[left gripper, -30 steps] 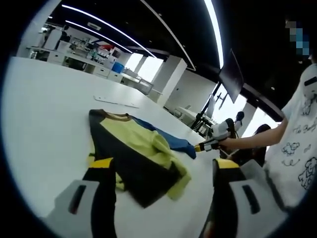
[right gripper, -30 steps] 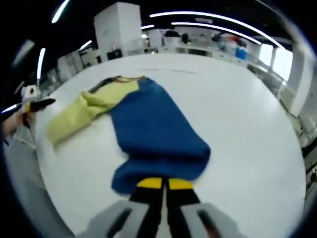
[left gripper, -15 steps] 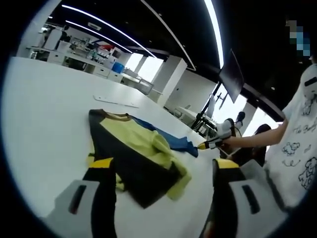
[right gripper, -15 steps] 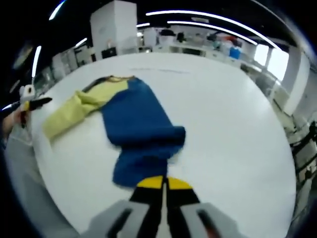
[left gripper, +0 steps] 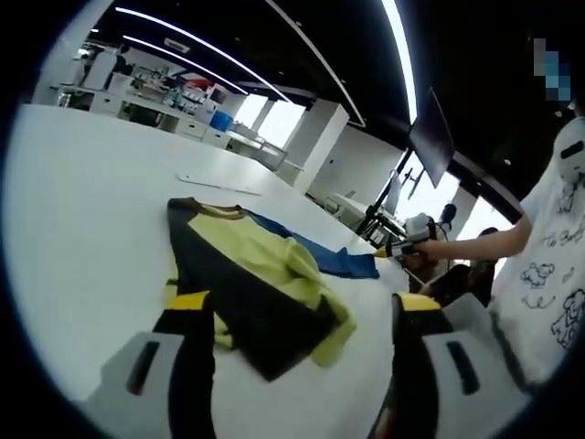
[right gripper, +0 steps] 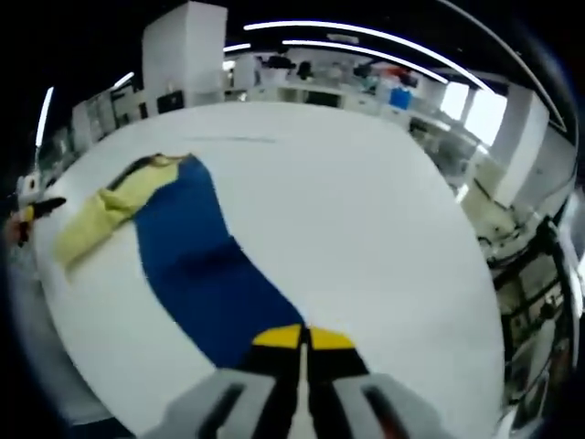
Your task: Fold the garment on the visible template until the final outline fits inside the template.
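1. One garment of blue, yellow and black cloth lies on the large white table, near the edge where the person stands.
2. In the left gripper view the garment is bunched: a black panel lies on top, a yellow sleeve is crumpled beside it, and a blue part stretches away toward the far side.
3. The left gripper hangs over the near end of the garment; its two black jaws with yellow tips stand wide apart and hold nothing.
4. In the right gripper view the blue part of the garment runs as a long strip from the collar end to the right gripper.
5. The jaws of the right gripper are pressed together, and the blue hem goes in between the yellow tips, so it grips the cloth.
6. In the left gripper view the right gripper shows at the far end of the blue strip, in a person's hand.
7. A thin pale flat strip lies on the table beyond the collar, apart from the garment.
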The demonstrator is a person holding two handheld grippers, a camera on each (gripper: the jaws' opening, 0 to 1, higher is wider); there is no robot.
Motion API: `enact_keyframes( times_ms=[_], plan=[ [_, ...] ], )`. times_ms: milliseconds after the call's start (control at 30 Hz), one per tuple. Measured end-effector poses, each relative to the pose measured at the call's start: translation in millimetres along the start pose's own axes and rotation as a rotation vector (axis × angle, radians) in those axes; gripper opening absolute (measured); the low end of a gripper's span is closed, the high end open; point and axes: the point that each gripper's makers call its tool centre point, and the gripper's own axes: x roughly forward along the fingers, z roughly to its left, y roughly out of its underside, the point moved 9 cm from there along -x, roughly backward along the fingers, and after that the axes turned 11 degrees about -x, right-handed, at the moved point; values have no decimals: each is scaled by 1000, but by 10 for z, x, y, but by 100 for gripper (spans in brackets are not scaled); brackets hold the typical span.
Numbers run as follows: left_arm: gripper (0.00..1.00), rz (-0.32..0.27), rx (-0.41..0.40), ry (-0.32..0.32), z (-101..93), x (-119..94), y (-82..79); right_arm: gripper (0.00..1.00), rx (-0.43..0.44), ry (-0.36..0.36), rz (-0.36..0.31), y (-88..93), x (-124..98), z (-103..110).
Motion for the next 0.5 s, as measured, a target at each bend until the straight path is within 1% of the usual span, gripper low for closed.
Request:
enact_keyframes(
  times_ms=[67,167,233,300,400,500],
  plan=[
    [77,-1,-2,-7,-1,-8,-9,0,-2,10,8,-7,3,-79],
    [77,-9,-4,-15,-12,-31,-33,0,-6,27,27,-22,41,-262],
    [77,-10,-4,-23,-9,-41,-37,0,-5,40,40,30,55,-424],
    [77,-14,-9,-32,-5,-55,-37,0,0,53,52,23,59,-407],
    [77,-9,-12,-42,0,-68,-23,0,1,72,68,21,79,-511],
    [77,-4,-19,-52,18,-77,-3,0,10,81,73,16,78,-542]
  ],
)
